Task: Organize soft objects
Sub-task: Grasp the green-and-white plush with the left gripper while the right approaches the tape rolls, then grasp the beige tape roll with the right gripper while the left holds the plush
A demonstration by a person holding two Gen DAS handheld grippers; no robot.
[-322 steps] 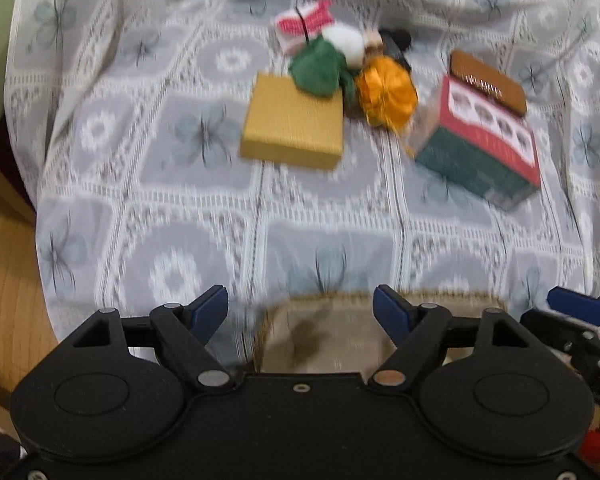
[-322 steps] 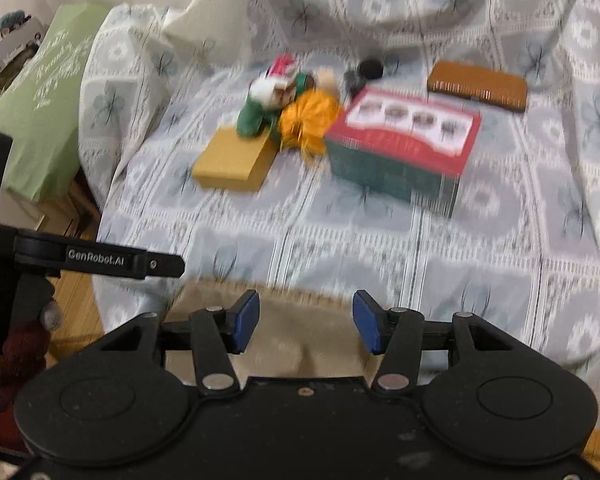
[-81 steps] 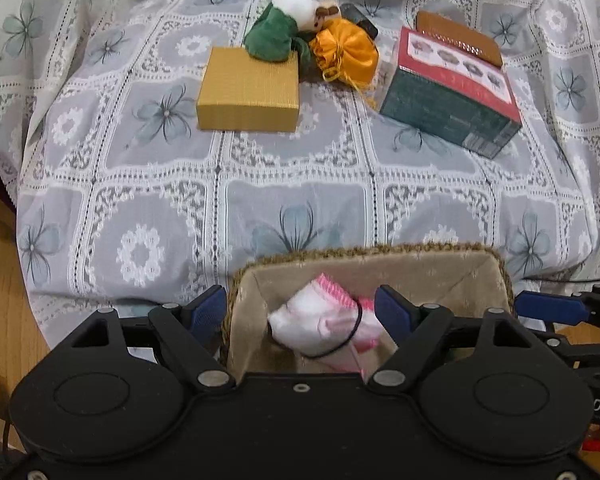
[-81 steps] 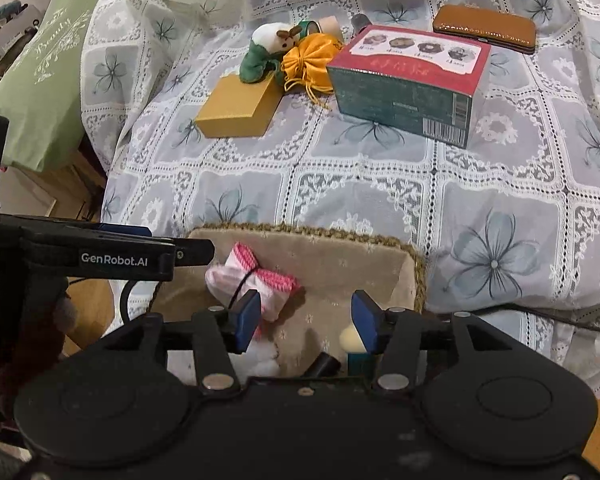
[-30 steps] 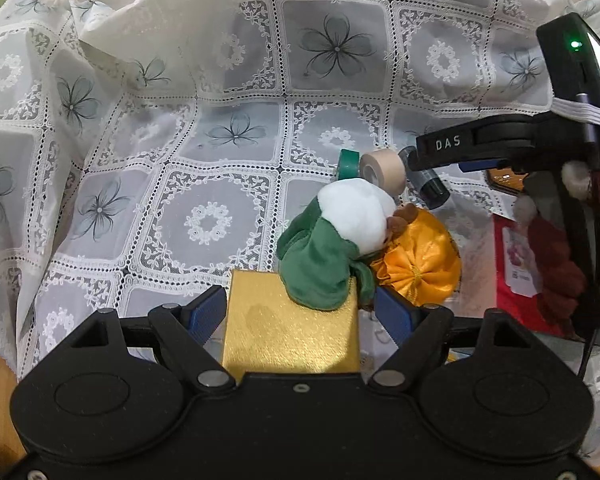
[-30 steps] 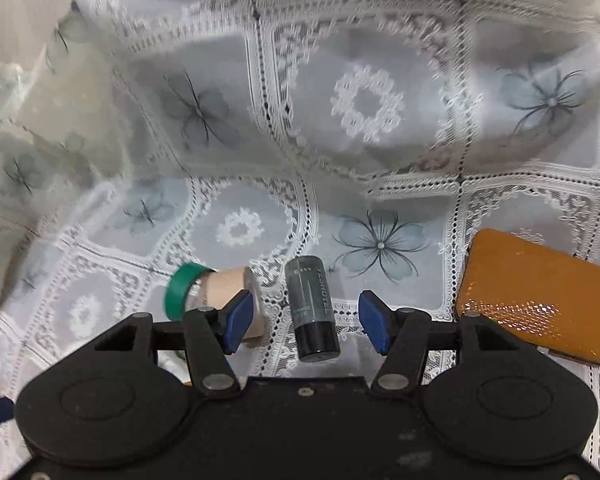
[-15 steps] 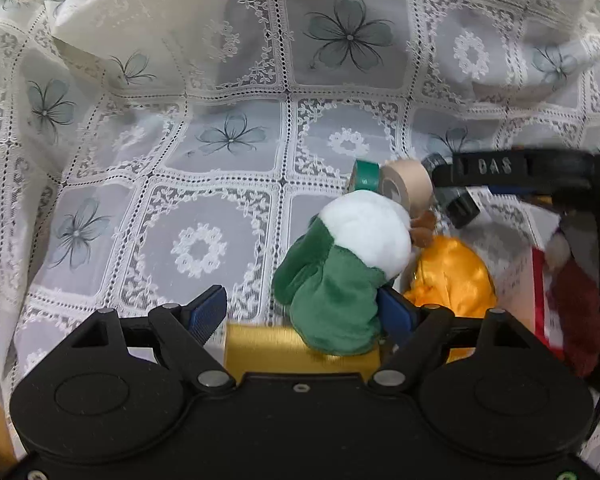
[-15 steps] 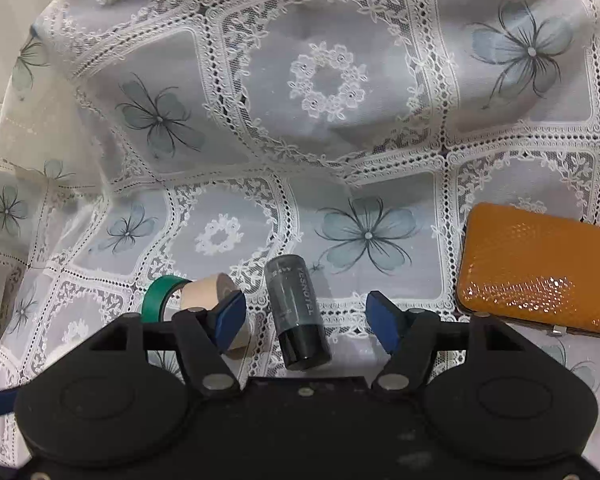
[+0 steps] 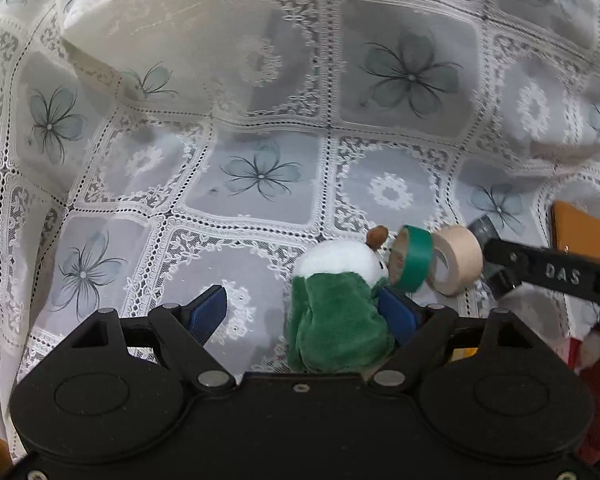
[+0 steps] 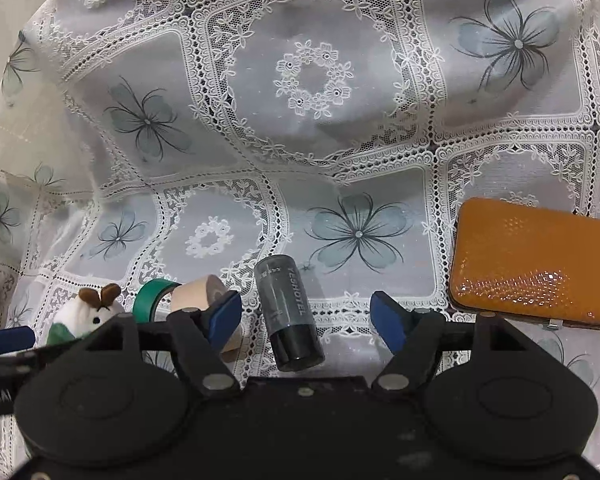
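Observation:
A green and white plush toy lies on the lace cloth between the fingers of my left gripper, close against the right finger. The left gripper is open around it. The plush also shows at the left edge of the right wrist view. My right gripper is open, with a small dark bottle lying between its fingers.
A green tape roll and a beige tape roll stand just right of the plush. An orange case lies at the right. The lace cloth rises into a draped back behind everything.
My left gripper has moved forward over the gold box, so the plush now sits between its fingers. My right gripper has edged closer to the dark bottle.

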